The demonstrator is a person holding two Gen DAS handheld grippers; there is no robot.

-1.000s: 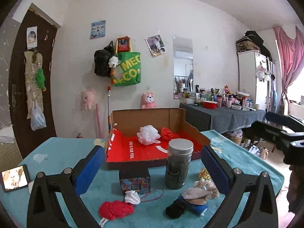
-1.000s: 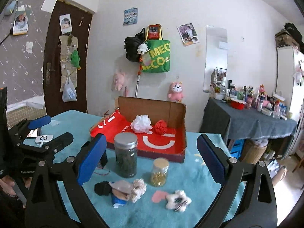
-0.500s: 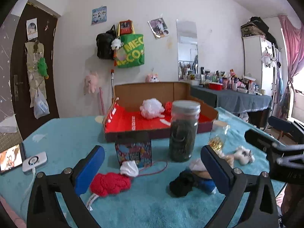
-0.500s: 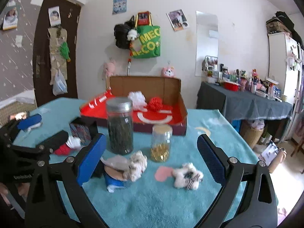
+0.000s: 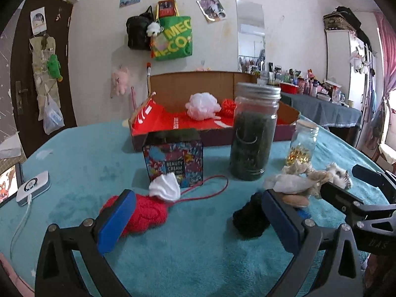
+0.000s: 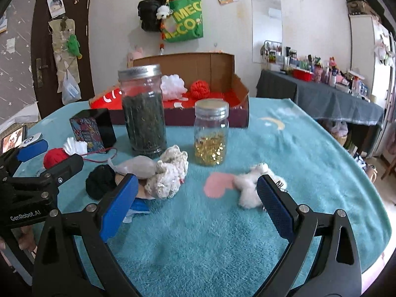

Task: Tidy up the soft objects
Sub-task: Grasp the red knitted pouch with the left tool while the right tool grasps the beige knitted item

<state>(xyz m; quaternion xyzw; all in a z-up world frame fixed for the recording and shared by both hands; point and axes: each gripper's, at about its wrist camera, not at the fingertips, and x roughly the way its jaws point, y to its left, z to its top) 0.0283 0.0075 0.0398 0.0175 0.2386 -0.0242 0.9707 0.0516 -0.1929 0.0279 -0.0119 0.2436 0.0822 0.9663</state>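
Observation:
A red plush with a white tuft (image 5: 146,212) lies on the teal cloth beside my left gripper's left finger. A black pompom (image 5: 250,220) lies by its right finger. My left gripper (image 5: 195,220) is open and empty, low over the cloth. A pile of cream and grey soft toys (image 6: 163,173) and a small white plush (image 6: 250,185) with a pink heart (image 6: 217,184) lie in front of my right gripper (image 6: 195,203), which is open and empty. A cardboard box with red lining (image 5: 198,123) holds a white pouf (image 5: 203,106) and a red pouf (image 6: 199,87).
A tall jar of dark leaves (image 6: 143,111), a small jar of gold bits (image 6: 210,136) and a patterned cream box (image 5: 174,158) stand between the toys and the cardboard box. A white device (image 5: 33,188) and a phone lie at the left edge.
Both grippers have come down and forward towards the soft toys on the cloth. Both stay open and empty.

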